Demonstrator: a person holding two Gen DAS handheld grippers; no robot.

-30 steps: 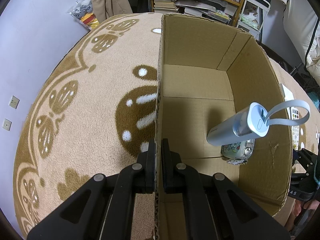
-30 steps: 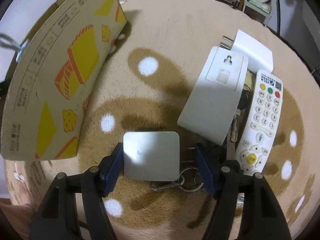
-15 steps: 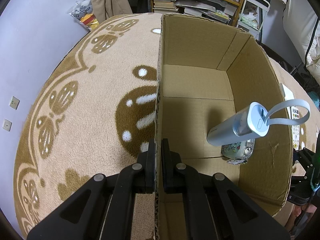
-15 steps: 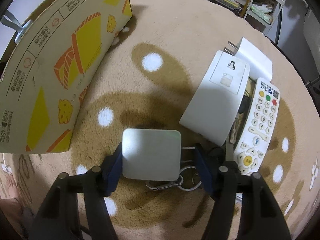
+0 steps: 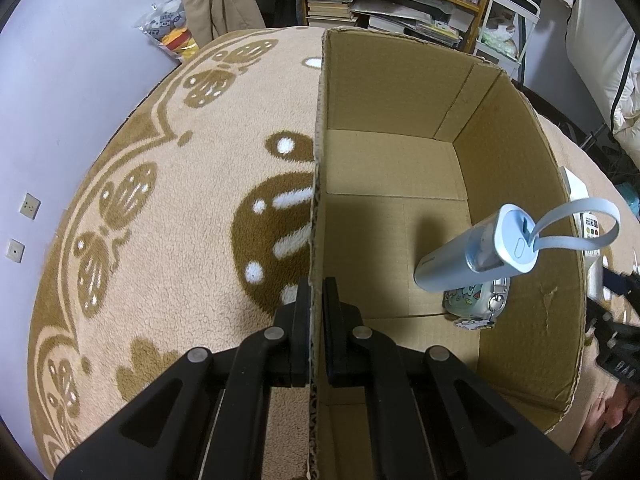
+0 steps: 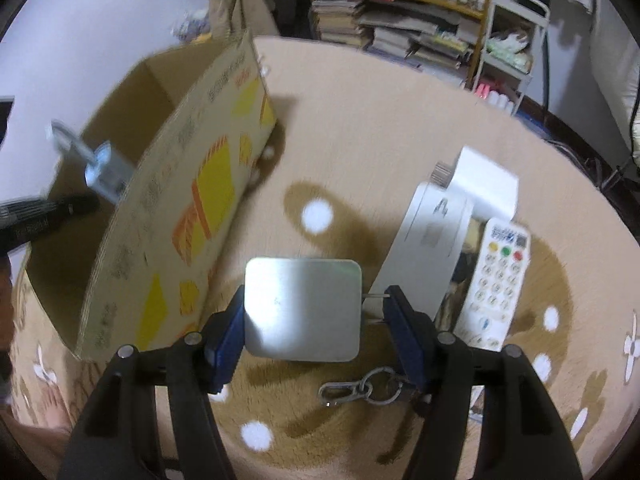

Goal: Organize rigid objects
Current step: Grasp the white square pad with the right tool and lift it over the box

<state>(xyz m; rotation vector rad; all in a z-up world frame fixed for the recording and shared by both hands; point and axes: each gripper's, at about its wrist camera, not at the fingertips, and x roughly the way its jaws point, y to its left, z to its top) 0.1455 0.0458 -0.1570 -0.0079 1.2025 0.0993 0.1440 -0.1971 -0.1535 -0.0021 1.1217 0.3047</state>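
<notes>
My left gripper (image 5: 316, 284) is shut on the near left wall of an open cardboard box (image 5: 520, 148). Inside the box a light blue bottle (image 5: 476, 254) with a strap leans over a small patterned case (image 5: 476, 306). In the right wrist view my right gripper (image 6: 316, 312) is shut on a square silver charger block (image 6: 302, 310), whose prongs touch the right finger, and holds it above the carpet, to the right of the box (image 6: 188, 216). A key ring with a carabiner (image 6: 362, 390) lies on the carpet below the block.
A white flat box (image 6: 430, 248), a white adapter (image 6: 486, 184) and a white remote control (image 6: 498, 284) lie on the carpet right of my right gripper. Shelves with books (image 5: 332, 0) stand beyond the round beige and brown carpet (image 5: 160, 208).
My right gripper has lifted the silver block off the carpet, leaving the key ring below; the view now reaches the box top and shelves. The left gripper has not moved.
</notes>
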